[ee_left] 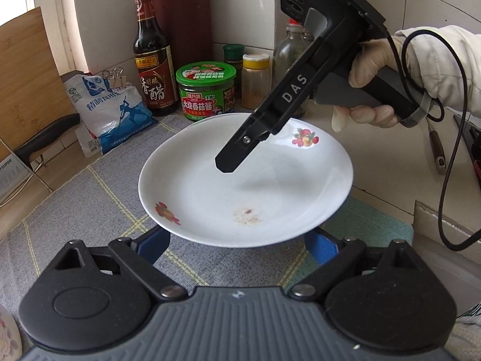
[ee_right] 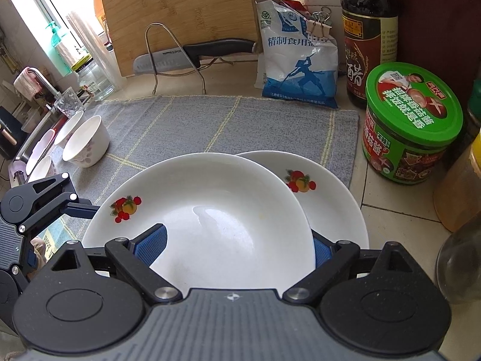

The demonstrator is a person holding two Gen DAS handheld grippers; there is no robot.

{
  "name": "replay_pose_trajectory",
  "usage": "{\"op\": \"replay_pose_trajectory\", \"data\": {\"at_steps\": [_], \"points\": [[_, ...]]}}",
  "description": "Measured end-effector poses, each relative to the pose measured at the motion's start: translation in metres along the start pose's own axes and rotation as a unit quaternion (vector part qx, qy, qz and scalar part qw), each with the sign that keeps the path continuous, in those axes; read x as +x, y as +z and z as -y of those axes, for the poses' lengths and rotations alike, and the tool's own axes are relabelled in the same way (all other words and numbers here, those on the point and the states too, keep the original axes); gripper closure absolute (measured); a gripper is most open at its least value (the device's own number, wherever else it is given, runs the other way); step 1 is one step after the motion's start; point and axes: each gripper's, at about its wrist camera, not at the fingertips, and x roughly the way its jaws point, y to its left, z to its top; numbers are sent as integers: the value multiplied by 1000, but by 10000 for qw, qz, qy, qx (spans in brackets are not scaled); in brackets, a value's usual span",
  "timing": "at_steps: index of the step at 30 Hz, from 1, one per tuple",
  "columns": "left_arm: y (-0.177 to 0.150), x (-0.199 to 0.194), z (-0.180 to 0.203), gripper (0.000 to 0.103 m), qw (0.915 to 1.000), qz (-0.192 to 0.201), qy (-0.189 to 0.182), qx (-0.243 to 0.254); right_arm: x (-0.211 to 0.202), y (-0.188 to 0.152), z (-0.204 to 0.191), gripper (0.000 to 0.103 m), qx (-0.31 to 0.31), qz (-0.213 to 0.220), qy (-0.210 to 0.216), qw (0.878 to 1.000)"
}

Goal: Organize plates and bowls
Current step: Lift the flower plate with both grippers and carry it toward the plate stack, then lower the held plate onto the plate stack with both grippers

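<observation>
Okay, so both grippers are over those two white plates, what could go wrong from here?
1. The top plate sits off-centre on the lower plate; a nudge at its rim might slide or tip it.
2. The right gripper and left gripper, jaws open, crowd the same plate and could clash.
3. The green-lidded jar stands close beside the plates; a swing might knock it.

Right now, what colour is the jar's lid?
Green, with a printed picture; right wrist view shows the jar best.

Both wrist views look steeply down, close over the worktop's back corner; both share the upper plate.
</observation>
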Motion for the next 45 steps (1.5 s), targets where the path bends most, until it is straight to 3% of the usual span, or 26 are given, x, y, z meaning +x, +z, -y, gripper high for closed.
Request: {"op": "replay_pose_trajectory", "data": {"at_steps": [22, 45], "points": [[4, 12, -6, 7, 9997, -82, -117, 174, -4, -12, 16, 6, 196, -30, -208, 9996], [7, 20, -10, 7, 9987, 31, -190, 482, -27, -27, 7, 4, 305, 149, -510, 9981]]}}
